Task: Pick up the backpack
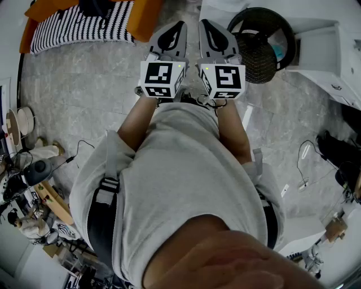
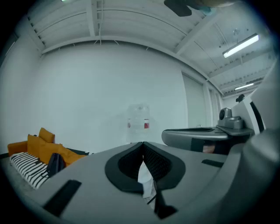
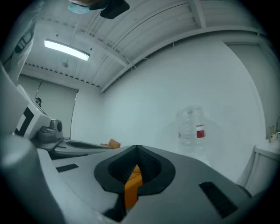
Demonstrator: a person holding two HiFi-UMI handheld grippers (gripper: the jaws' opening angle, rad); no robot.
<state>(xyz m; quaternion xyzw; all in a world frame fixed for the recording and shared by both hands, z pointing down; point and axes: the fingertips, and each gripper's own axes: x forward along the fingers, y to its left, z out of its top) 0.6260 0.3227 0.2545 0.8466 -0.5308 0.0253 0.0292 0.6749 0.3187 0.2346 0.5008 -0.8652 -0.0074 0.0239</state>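
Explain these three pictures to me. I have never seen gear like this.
A person in a grey shirt holds two hand tools, each ending in a claw and carrying a marker cube. The top-down picture comes from a camera on the person's head: left claw and right claw point forward, side by side, above a grey floor. The other two pictures look along each claw. Both claws are shut and empty. Ahead stands an orange sofa with a dark bag on it, possibly the backpack.

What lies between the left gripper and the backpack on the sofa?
Head view: only an orange cushion and a strip of bare floor separate the left gripper from the backpack.
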